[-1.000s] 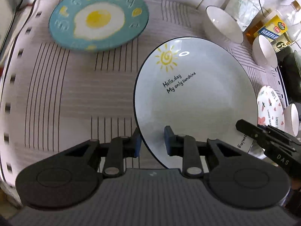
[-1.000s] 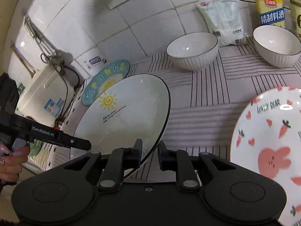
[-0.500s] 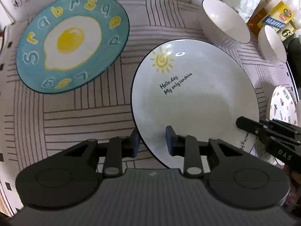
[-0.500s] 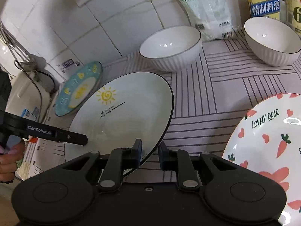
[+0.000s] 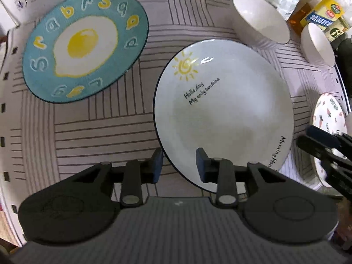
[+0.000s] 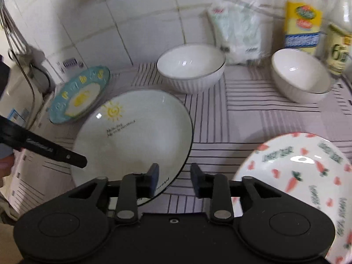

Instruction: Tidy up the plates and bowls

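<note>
Both grippers are letting go of the sunshine plate [image 5: 222, 110]. The left gripper [image 5: 179, 165] is opening with the plate's near rim between its pads, no longer pinched; the right gripper [image 6: 172, 176] is opening at the opposite rim. The plate sits on the striped cloth [image 5: 99, 132], between the egg plate [image 5: 84, 44] and the carrot plate [image 6: 308, 187]. Risk: if a pad snags that rim on the way out, the plate could skid into a white bowl [image 6: 191, 68].
</note>
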The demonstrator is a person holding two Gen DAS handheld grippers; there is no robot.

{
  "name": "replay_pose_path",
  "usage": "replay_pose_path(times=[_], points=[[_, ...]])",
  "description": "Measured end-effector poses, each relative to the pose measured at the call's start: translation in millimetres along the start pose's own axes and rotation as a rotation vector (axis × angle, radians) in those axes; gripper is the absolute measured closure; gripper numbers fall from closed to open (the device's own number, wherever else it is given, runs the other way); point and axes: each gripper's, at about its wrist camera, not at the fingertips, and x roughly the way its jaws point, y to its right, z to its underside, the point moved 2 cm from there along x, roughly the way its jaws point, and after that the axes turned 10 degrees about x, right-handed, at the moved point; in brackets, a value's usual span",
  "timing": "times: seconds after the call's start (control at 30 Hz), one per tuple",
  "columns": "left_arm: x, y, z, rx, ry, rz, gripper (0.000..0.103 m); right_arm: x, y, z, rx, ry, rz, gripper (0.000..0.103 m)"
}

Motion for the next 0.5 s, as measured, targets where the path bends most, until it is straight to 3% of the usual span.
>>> replay_pose_path(times=[0.2,0.5], points=[[-36.4,16.6,2.0,0.062,0.036,0.016,0.065,-64.6,14.8,15.3,0.018,0.109,0.024,0.051],[-77.8,78.4,-8.7,0.187,0.122,0.043,0.056,-138.2,55.7,33.3,0.044,0.217,0.086,0.040]])
